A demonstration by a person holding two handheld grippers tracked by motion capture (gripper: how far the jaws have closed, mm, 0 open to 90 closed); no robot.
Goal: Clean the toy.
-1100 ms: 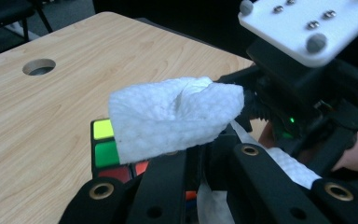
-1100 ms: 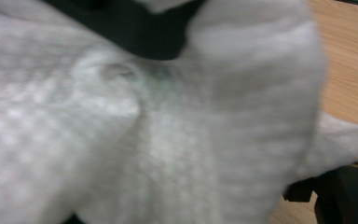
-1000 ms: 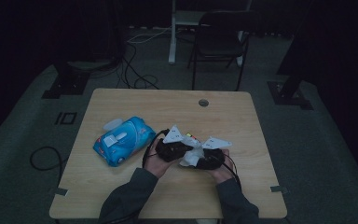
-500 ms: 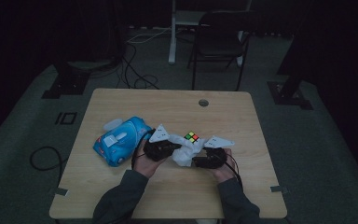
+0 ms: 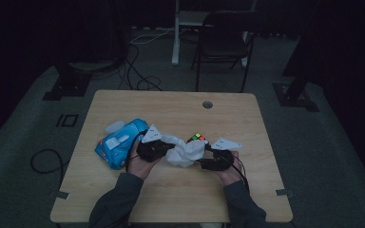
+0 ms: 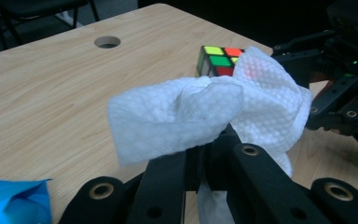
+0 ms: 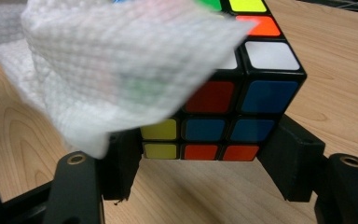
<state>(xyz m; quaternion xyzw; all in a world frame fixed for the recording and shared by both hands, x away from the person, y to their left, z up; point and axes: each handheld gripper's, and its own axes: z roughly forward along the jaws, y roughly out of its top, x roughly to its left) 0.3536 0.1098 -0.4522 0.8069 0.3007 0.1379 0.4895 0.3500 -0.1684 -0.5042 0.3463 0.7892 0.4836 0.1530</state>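
Looks like a dim lab or recording studio rather than a home. Grey carpeted floor with black cables trailing across it, dark stand bases at both sides, black curtained surroundings. 1 plain wooden worktop with a cable hole, set alone mid-room. 1 black chair and a white desk leg behind.

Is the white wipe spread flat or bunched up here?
Bunched up. The white wipe is crumpled into a wad, pinched in the left claw, and drapes against the puzzle cube gripped by the right claw.
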